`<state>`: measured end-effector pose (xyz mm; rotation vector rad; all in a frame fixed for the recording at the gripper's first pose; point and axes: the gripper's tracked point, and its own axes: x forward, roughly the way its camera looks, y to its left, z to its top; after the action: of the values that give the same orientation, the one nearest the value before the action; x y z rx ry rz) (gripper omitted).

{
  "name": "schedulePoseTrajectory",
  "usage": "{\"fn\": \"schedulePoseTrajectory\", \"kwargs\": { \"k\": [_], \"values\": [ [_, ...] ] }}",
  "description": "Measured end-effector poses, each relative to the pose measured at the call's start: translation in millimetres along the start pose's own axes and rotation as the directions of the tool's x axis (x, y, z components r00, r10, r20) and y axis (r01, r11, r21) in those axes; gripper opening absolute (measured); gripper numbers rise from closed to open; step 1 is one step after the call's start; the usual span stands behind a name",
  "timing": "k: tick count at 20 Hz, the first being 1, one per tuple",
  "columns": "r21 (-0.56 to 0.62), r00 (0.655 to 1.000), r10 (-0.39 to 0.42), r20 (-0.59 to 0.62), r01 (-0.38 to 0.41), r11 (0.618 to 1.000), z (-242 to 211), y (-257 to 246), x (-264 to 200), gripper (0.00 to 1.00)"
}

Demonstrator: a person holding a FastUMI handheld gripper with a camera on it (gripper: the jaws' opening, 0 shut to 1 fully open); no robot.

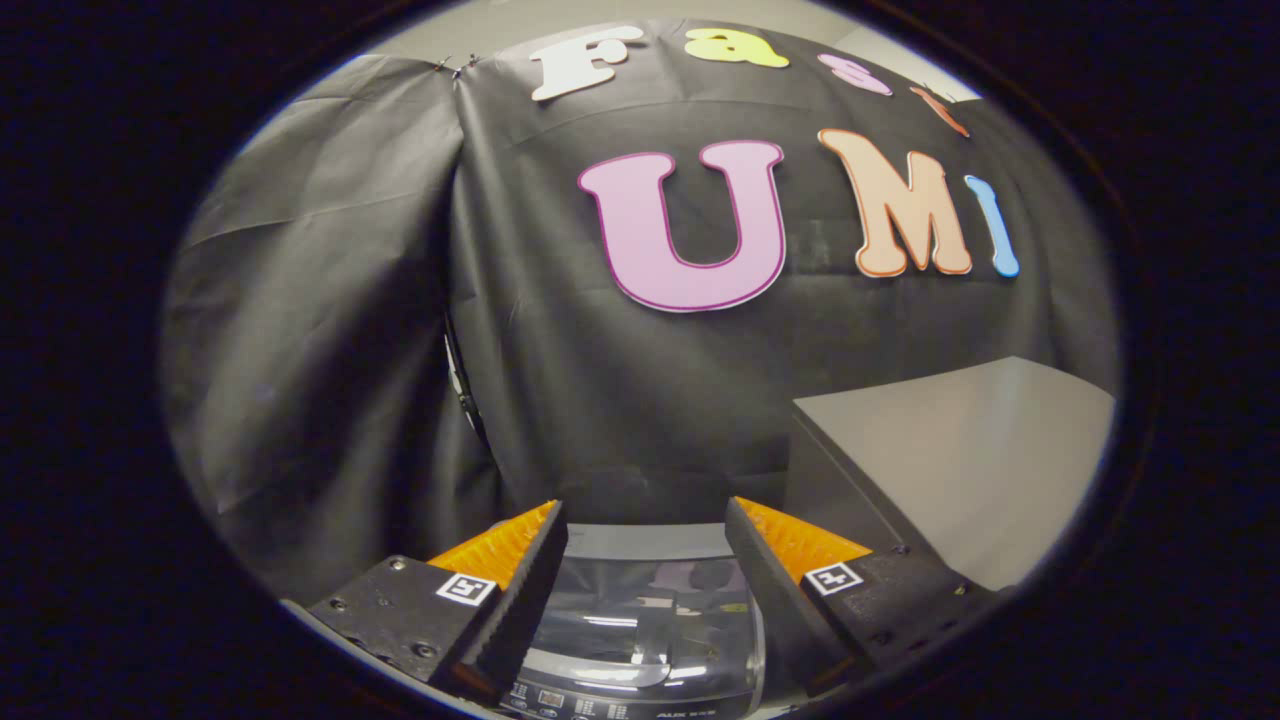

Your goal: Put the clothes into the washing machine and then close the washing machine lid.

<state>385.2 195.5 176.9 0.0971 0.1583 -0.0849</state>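
Note:
My gripper (645, 520) is open, with nothing between its fingers. It hovers above the washing machine (640, 540), a top-loader whose glossy glass lid (640, 620) lies flat and shut below and between the fingers. The machine's control panel (610, 705) shows as a strip of small markings near me. No clothes are seen through the lid; reflections cover the glass.
A grey table top (970, 460) stands just right of the machine, its corner close to the right finger. The black cloth wall (380, 350) hangs close behind the machine and wraps around the left side.

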Motion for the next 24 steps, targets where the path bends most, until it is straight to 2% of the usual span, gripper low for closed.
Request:
{"fn": "schedulePoseTrajectory", "kwargs": {
  "k": [10, 15, 24],
  "values": [
    [-0.005, 0.994, -0.051, 0.097, 0.052, 0.999, 32.4, -46.3, -66.1, 0.96],
    [-0.013, 0.981, -0.106, 0.16, 0.11, 0.994, 51.5, -84.2, -107.1, 0.96],
    [-0.007, 0.969, -0.163, 0.188, 0.167, 0.986, 46.6, -131.9, -176.4, 0.96]
  ]
}}
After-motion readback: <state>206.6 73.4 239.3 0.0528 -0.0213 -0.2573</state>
